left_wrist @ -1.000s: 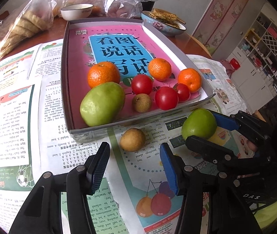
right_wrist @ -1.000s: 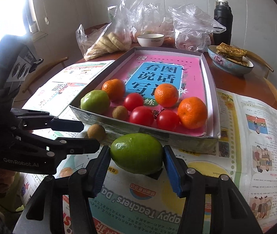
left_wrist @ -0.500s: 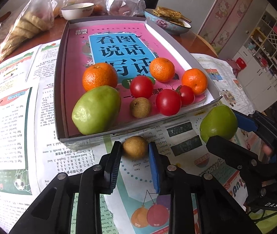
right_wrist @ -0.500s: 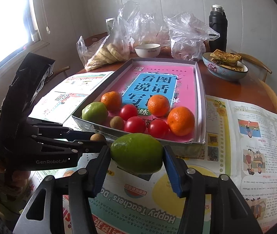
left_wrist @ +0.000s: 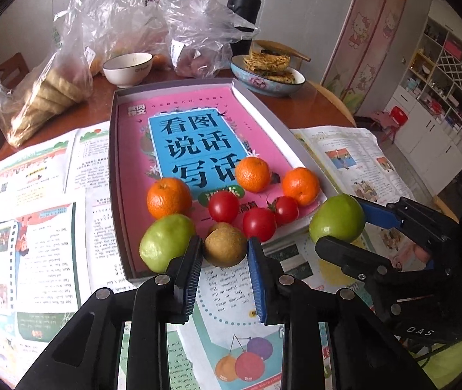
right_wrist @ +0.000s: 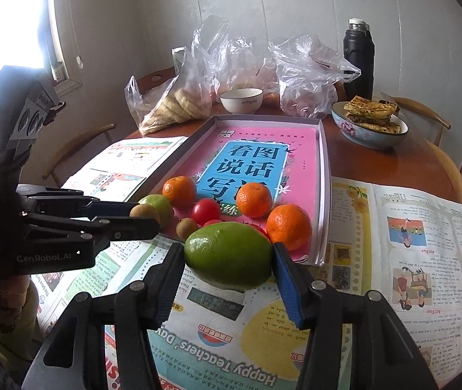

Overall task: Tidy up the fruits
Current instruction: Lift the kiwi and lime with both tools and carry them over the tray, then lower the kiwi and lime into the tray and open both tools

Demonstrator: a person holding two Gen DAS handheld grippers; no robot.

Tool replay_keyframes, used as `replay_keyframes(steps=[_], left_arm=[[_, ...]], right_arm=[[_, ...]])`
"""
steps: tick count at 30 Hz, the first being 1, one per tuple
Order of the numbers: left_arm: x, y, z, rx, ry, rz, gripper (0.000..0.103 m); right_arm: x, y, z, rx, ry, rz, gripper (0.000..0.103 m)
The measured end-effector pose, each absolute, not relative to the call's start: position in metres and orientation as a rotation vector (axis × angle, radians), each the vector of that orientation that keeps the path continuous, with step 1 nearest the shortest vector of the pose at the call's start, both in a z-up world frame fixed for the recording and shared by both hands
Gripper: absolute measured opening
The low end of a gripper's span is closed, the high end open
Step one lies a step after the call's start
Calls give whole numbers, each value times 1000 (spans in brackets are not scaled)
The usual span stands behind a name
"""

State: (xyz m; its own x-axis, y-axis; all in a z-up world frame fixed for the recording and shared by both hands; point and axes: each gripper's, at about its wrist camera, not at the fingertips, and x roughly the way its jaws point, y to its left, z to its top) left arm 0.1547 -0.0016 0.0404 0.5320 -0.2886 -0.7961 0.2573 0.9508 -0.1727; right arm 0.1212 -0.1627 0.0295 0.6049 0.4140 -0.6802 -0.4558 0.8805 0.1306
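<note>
L gripper (left_wrist: 225,261) clamped on small brown fruit (left_wrist: 225,248), lower centre of frame, just in front of tray (left_wrist: 118,195) near edge. Fruit looks light, firm, rough skin; pads sit across its widest part, good hold, low slip risk.

R gripper (right_wrist: 229,271) clamped on big green fruit (right_wrist: 229,255), centre frame, lifted over newspaper (right_wrist: 409,260). Looks heavier, smooth, prob slippery; grip across long axis, ends only, could roll out. Squeeze gently, bruises likely.

Tray holds 3 oranges, 3 tomatoes, 1 green fruit, 1 brown one.
</note>
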Motion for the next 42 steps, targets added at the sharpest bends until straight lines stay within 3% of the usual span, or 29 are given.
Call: replay_keyframes(steps=[18,42], left_arm=[[203,-34,30,-13,998,-346,29],[218,-47,21,-13,1027,-380,29]], right_arm=[[175,-178,42,-78,749,443,54],[235,-170,10,-115,831,403,55]])
